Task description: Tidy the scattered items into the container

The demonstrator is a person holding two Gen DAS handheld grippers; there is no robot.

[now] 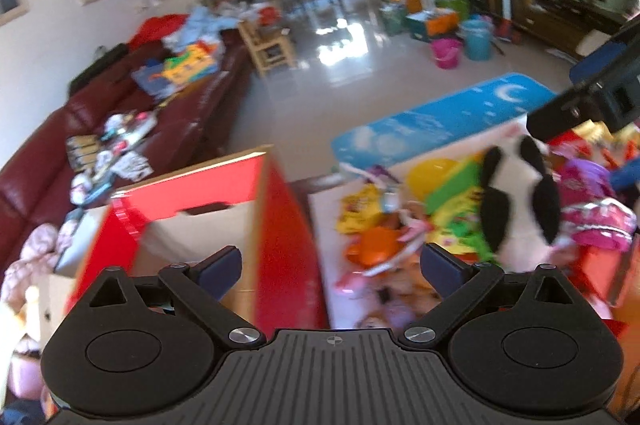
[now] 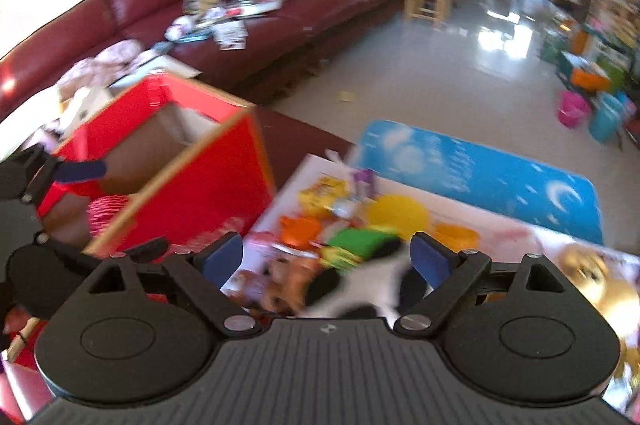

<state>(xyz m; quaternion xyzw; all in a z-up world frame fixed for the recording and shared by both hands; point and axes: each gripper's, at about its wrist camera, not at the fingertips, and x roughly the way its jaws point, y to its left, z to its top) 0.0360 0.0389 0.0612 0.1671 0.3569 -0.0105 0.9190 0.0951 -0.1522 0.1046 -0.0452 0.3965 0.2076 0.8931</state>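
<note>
- My right gripper [image 2: 326,259] is spread open low in the frame, above the panda plush [image 2: 360,285]; it looks soft and light, so I take its body
- My left gripper [image 1: 330,265], also open and holding nothing, hangs at the lower centre near the red box [image 1: 192,225]

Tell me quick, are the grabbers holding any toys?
Left gripper: open, holding nothing, at the red box.
Right gripper: open, panda between its fingers, not gripped.

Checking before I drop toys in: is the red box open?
Open. The red box shows its bare brown inside from above, with something pink lying in it.
</note>
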